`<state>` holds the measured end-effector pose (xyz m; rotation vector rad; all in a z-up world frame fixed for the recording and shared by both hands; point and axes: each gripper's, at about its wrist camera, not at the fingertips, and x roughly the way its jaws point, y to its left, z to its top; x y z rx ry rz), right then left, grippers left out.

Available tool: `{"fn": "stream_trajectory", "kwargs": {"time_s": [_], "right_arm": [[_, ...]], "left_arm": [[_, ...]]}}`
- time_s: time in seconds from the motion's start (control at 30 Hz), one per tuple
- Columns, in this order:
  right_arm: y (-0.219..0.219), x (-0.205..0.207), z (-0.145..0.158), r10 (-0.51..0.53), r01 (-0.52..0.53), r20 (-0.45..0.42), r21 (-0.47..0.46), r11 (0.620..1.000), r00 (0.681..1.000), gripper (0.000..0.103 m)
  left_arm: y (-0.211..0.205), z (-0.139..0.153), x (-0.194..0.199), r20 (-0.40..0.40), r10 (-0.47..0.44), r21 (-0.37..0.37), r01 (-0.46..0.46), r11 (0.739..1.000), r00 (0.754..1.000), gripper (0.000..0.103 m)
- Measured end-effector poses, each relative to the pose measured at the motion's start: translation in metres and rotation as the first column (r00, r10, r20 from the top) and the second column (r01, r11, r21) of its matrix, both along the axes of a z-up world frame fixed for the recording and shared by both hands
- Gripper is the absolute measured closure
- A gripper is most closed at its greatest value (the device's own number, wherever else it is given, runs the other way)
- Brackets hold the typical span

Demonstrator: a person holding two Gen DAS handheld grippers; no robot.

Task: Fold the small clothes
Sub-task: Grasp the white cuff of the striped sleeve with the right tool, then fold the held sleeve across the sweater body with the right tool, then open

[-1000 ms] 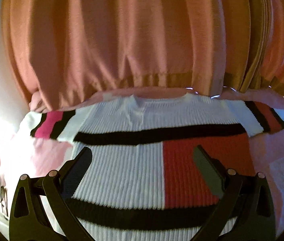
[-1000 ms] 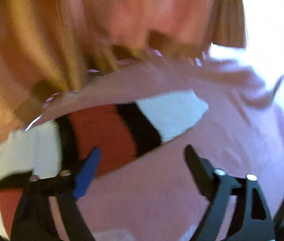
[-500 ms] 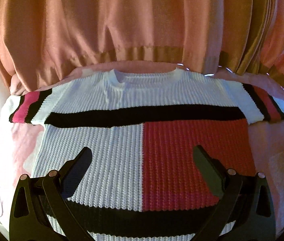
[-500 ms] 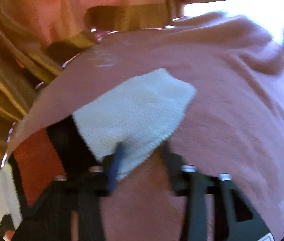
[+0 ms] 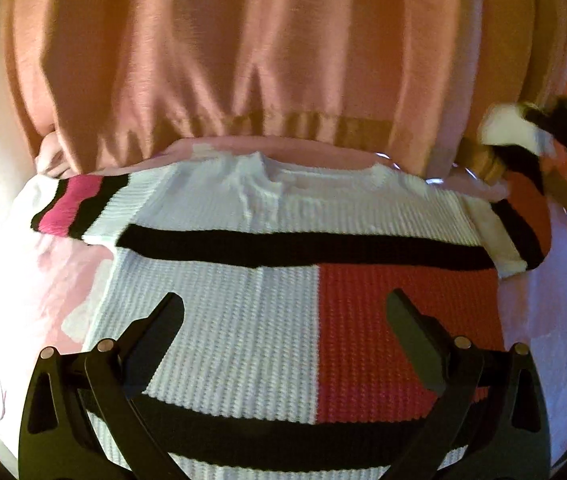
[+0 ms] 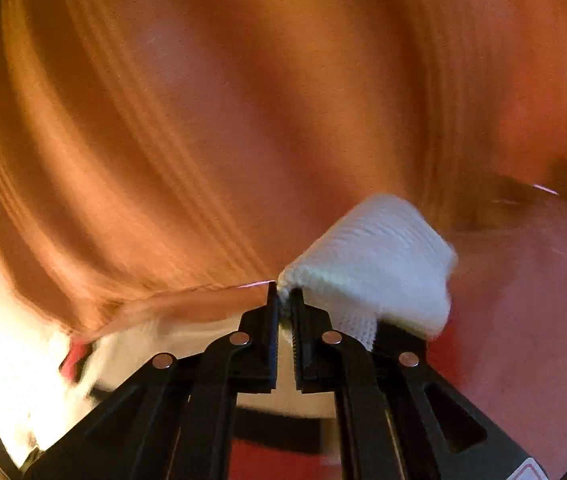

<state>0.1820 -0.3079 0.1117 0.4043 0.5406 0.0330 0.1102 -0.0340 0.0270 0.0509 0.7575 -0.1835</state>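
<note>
The right claw (image 6: 283, 300) is seen with its two fingers (image 6: 261, 344) drawn nearly together and clamped on the white cuff of the sweater's right sleeve (image 6: 379, 264). The cuff is bunched up and lifted, spreading from the fingertips toward 2 o'clock in the right wrist view. Behind it, from 9 through 12 to 3 o'clock, a blurred orange-pink curtain (image 6: 203, 120) fills the frame; a pink sheet (image 6: 523, 280) is seen at 3 to 4 o'clock, and parts of the sweater's white, black and red panels are glimpsed beneath the claw at 6 o'clock.

The left claw (image 5: 283, 312) is held with its fingers (image 5: 159, 328) spread wide apart, nothing between them, above the sweater (image 5: 243, 320). Whether the fingers touch the knit cannot be told. The sweater is laid flat, neckline toward 12 o'clock, with a white panel under the left finger and a red panel under the right one, black bands crossing above and below. Its left sleeve (image 5: 79, 212), striped black and pink, is stretched out toward 9 o'clock. Toward 2 o'clock the right sleeve (image 5: 523, 224) is raised off the surface, its white end held by the dark shape of the right claw at the frame edge. The sweater rests on the pink sheet (image 5: 543, 320), and the curtain (image 5: 243, 60) hangs across the whole upper half
</note>
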Motion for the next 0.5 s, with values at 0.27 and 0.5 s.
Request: {"fn": "stream_trajectory", "kwargs": {"time_s": [0.27,0.5], "right_arm": [[0.196,0.076,-0.069,0.346,-0.358,-0.213,-0.023,0.933,0.914,0.093],[0.148,0.014,-0.024,0.207,-0.228,-0.160,-0.124,0.966,0.965,0.060]], "left_arm": [[0.056,-0.001,0.011,-0.004,0.100,-0.007,-0.100,0.995,0.995,0.005],[0.092,-0.007,0.032,-0.056,0.121,-0.070,-0.125,0.990,0.991,0.005]]}}
